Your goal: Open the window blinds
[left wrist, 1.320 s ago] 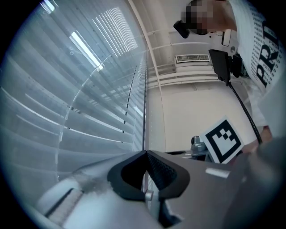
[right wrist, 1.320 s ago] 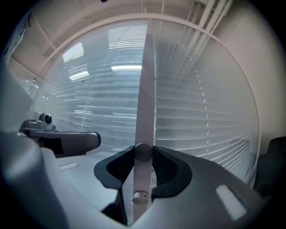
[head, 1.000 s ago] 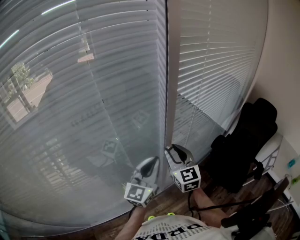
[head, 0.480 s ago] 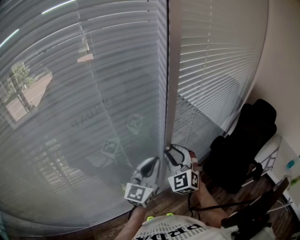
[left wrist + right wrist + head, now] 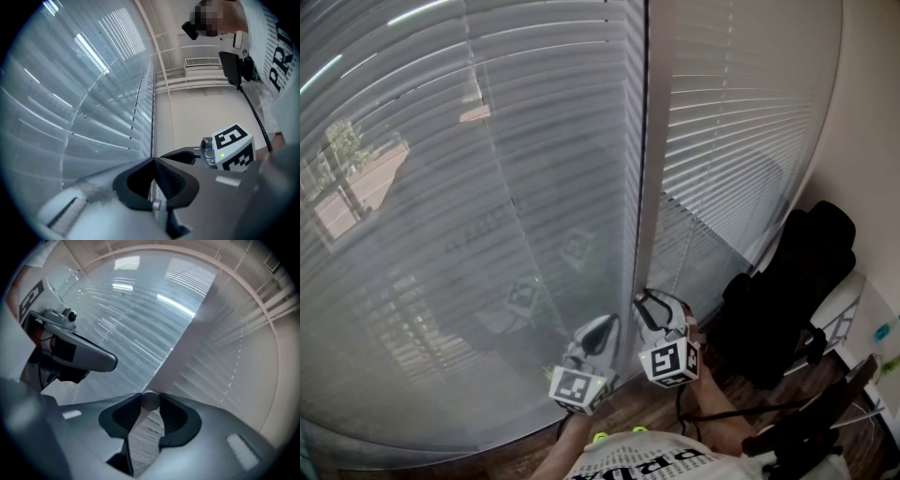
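Note:
Two slatted blinds hang side by side. The left blind (image 5: 469,187) lets a tree and a building show through its slats, while the right blind (image 5: 741,122) looks whiter and denser. A beige upright (image 5: 652,169) separates them. My right gripper (image 5: 647,302) is low beside that upright, shut on the round silvery end of the blind wand (image 5: 150,401). Its jaws have just been closing with that end between them. My left gripper (image 5: 607,323) is close at its left, jaws meeting at the tips (image 5: 152,160) with nothing visible between them.
A black padded chair (image 5: 787,291) stands at the right against a beige wall (image 5: 872,141). Black cables (image 5: 741,412) trail over the wood floor below it. The person's white printed shirt (image 5: 647,461) fills the bottom edge.
My right gripper has rolled about its own axis, so its marker cube shows a turned face. The left gripper has stayed where it was.

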